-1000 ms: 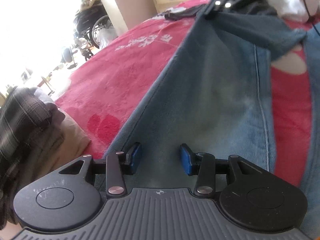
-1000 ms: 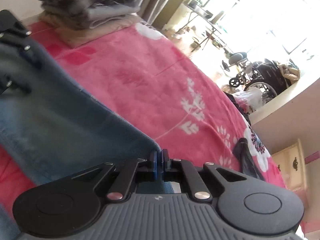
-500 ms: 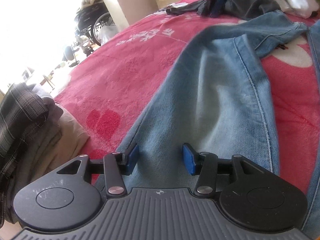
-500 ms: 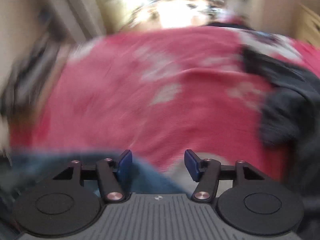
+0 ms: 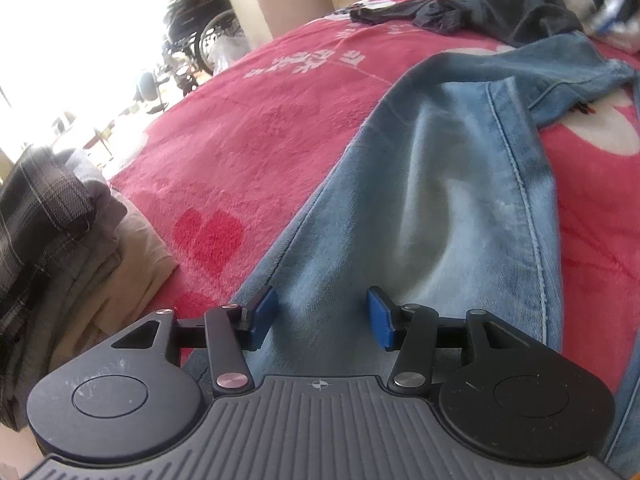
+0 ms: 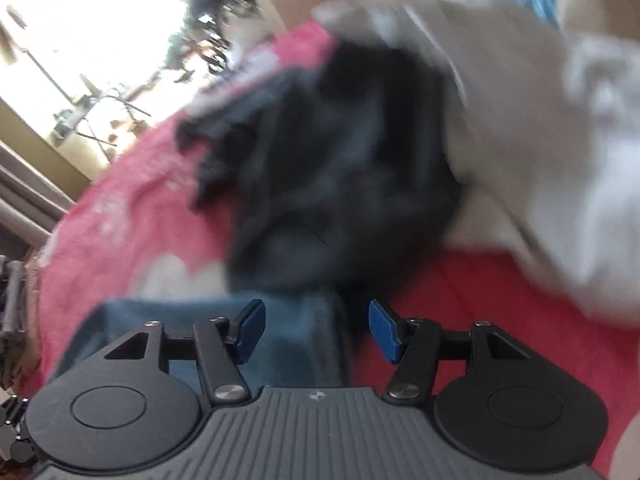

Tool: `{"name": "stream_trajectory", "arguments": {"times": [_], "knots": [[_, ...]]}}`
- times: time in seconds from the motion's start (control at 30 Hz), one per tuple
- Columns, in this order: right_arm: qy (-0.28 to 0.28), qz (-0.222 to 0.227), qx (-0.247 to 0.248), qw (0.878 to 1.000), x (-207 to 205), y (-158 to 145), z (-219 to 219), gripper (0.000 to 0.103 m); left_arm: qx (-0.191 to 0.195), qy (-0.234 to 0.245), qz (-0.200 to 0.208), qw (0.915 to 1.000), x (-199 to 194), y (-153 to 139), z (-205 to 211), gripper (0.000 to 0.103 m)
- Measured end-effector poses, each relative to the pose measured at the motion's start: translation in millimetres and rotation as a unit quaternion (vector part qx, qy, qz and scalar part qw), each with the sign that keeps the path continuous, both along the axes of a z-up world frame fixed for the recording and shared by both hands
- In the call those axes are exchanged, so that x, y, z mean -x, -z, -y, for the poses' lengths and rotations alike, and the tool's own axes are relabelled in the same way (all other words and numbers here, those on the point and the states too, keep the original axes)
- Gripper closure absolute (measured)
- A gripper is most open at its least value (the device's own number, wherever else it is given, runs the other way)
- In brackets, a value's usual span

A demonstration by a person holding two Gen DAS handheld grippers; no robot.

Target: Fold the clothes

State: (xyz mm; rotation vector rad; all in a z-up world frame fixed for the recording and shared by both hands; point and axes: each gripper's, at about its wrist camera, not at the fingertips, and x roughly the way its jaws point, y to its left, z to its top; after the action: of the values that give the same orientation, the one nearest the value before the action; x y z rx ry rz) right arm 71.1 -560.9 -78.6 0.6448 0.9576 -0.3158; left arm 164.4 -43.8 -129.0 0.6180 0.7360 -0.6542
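Right now the left tool (image 5: 322, 314) hangs just over the light blue denim jeans (image 5: 436, 200) lying on the fuzzy red bed blanket (image 5: 256, 128). Its blue pads stand apart with cloth under the gap, gripping nothing; they have just been opening a bit wider. The right tool (image 6: 316, 326) is loose too — its jaws have just sprung apart, and only a blue jeans edge shows below them.

What could go wrong? Just past the right tool sits a crumpled black cloth (image 6: 336, 168), with a white cloth (image 6: 540, 168) beside it. If the right tool bites too far ahead, it may catch those instead. The jeans leg ahead of the left tool is twisted — folding now could trap the wrinkle. A stack of folded clothes with a dark checked top (image 5: 44, 220) lies near the left tool's left side and could get bumped.
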Motion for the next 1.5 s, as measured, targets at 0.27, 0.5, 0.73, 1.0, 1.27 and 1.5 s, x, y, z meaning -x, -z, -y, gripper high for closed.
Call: {"name": "stream_trajectory", "arguments": {"times": [0.27, 0.5, 0.73, 1.0, 1.27, 1.5], "knots": [[-0.025, -0.038, -0.005, 0.999, 2, 23, -23, 0.078, -0.006, -0.005, -0.001, 1.0, 0, 0, 2, 0.052], [-0.079, -0.035, 0.063, 0.994, 3, -9, -53, 0.094, 0.015, -0.012, -0.007, 0.9998, -3, 1, -3, 0.051], [-0.075, -0.038, 0.073, 0.994, -14, 1, -51, 0.071, 0.017, -0.012, -0.004, 0.9998, -2, 1, -3, 0.051], [-0.077, 0.002, 0.176, 0.981, -9, -30, -79, 0.097, 0.024, -0.012, -0.008, 0.9996, -3, 1, -6, 0.051], [-0.158, 0.052, 0.385, 0.908, -40, -94, -121, 0.097, 0.02, -0.001, -0.015, 0.9997, -7, 0, -6, 0.049], [-0.19, -0.006, 0.421, 0.887, -118, -87, -88, 0.097, 0.006, 0.02, -0.014, 0.9997, -8, -2, -4, 0.049]]}}
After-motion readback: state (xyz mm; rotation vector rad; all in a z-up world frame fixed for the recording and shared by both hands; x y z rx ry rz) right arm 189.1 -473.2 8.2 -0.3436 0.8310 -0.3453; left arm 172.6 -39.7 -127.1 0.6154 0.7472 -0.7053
